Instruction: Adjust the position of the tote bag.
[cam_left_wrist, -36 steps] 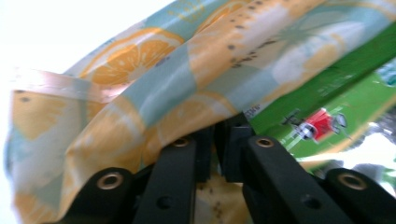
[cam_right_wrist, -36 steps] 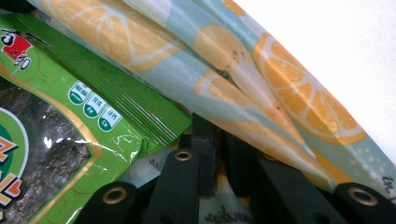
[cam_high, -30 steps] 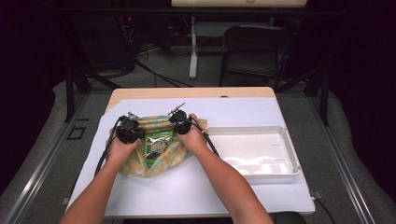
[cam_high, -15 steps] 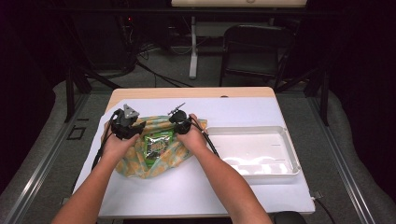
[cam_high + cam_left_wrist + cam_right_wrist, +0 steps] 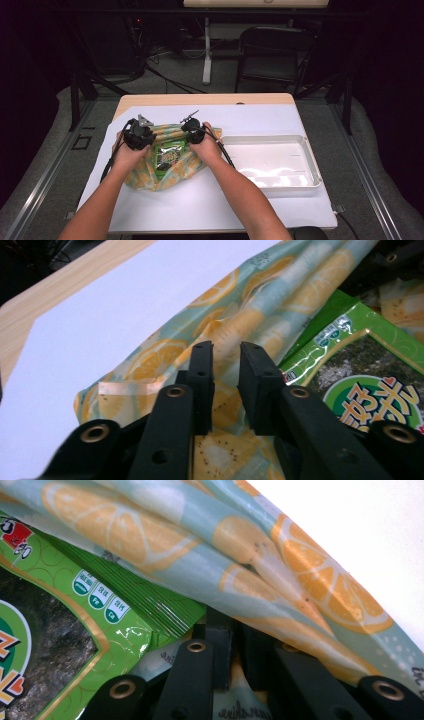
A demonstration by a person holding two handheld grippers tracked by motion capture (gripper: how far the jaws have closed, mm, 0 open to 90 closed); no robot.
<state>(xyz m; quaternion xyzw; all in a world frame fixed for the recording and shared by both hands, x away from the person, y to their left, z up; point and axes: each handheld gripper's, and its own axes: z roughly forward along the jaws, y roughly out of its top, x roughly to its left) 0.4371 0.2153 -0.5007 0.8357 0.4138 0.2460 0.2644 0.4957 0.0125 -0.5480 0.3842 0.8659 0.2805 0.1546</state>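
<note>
Left gripper (image 5: 224, 385) had its jaws narrowly apart, a small gap between the pads, poised over a fold of the lemon-print bag (image 5: 235, 310) but not closed on it as far as the left gripper view showed. Right gripper (image 5: 235, 650) looked clamped on the bag's edge: film ran down between the jaws and the pads were nearly together. In the high view both sat at the far rim of the bag (image 5: 165, 165), left gripper (image 5: 137, 135) at its left corner, right gripper (image 5: 192, 127) at its right.

Bag lay on the white sheet (image 5: 250, 115), left of the white tray (image 5: 270, 160), well apart from it. Green snack packet (image 5: 170, 152) lay on the bag, between the two grippers; whether it was partly inside the mouth I couldn't tell.

Handling, my read: bag was thin, soft, glossy film, so light, floppy and likely slippery. It should be pinched at a doubled fold or hem near the rim, not on a single flat layer. Packet was light and crinkly, probably brittle contents, so should be gripped by its sealed edge, not the middle.

Versus a second ago: left gripper had moved up and outward from beside the packet to the bag's far-left corner. Right gripper had barely shifted. Tray unchanged.
</note>
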